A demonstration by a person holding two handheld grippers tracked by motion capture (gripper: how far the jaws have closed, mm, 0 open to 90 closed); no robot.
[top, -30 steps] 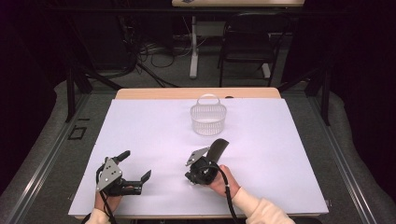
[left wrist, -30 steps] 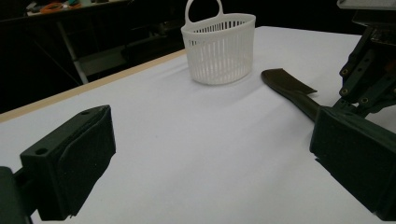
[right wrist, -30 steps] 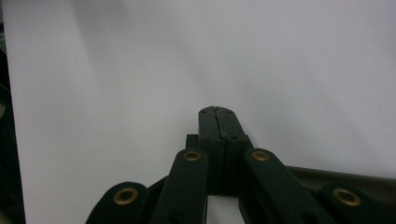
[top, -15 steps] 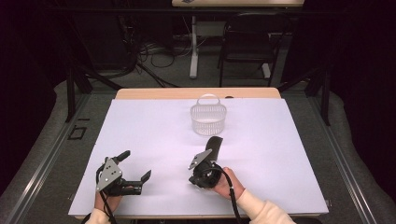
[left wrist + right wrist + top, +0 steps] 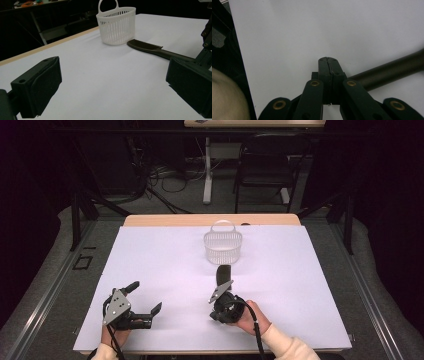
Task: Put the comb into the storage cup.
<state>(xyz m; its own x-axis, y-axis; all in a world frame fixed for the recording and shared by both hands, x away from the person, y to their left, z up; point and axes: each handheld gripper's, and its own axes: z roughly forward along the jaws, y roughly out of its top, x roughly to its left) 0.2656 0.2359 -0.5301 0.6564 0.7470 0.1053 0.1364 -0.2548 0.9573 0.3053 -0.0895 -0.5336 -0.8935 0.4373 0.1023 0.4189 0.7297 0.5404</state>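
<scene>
A dark brush (image 5: pixel 223 273) lies flat on the white table (image 5: pixel 150 255), its bristled head (image 5: pixel 145 45) just in front of a white slatted basket (image 5: pixel 223 247). The brush's handle (image 5: pixel 392 70) runs back to my right gripper (image 5: pixel 216 312) and passes close beside and behind its shut jaws. In the right gripper view (image 5: pixel 328 60) the two pads meet with nothing between them, tilted down at the table. My left gripper (image 5: pixel 145 297) rests near the front left of the table with its jaws wide open and empty, which the left gripper view (image 5: pixel 115 72) also shows.
The basket (image 5: pixel 116 25) stands upright with its handle up, at the middle back of the table. A strip of bare wood (image 5: pixel 165 220) edges the far side. Beyond it are a chair (image 5: pixel 264 167), cables and stands on the dark floor.
The brush has swung from leaning up-right to pointing straight at the basket. My right hand has shifted slightly right with it. The left gripper has stayed put.
</scene>
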